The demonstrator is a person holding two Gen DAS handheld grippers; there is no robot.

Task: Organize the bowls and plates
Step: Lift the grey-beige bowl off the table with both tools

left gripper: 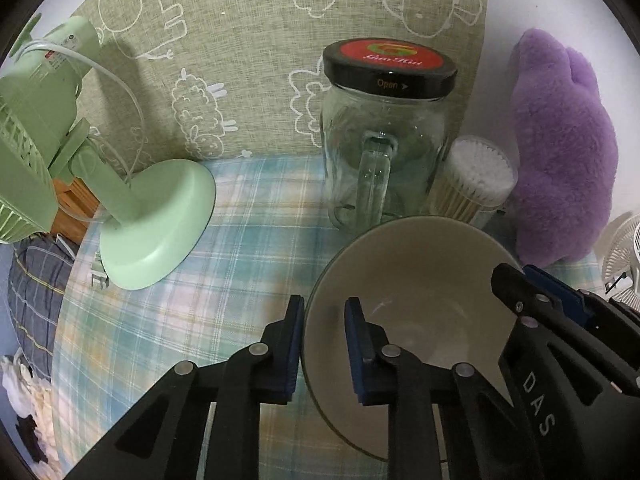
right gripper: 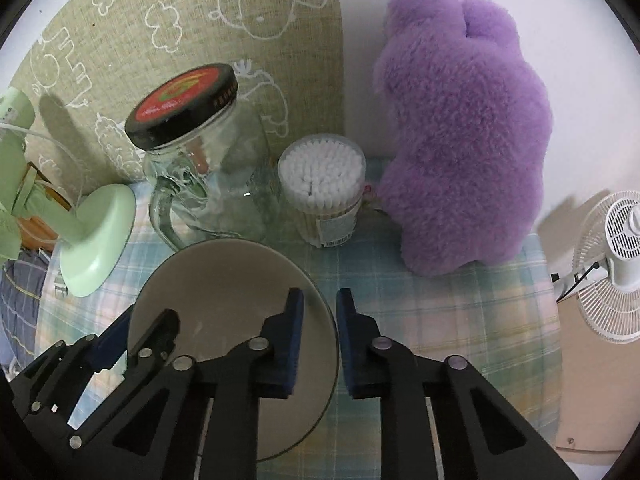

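A grey-white bowl [left gripper: 416, 280] sits on the plaid tablecloth [left gripper: 240, 240], also shown in the right wrist view [right gripper: 224, 280]. My left gripper [left gripper: 323, 320] straddles its left rim, one finger outside and one inside, with a gap to the rim on each side. My right gripper [right gripper: 319, 312] straddles the bowl's right rim the same way; it also shows in the left wrist view [left gripper: 532, 284]. I cannot tell if the pads touch the rim.
A glass jar with a black and red lid [left gripper: 380, 152] stands just behind the bowl. A tub of cotton swabs [right gripper: 324, 188] and a purple plush toy [right gripper: 460, 140] stand to its right. A green desk fan [left gripper: 148, 216] stands left, a white fan [right gripper: 612, 264] off the table's right.
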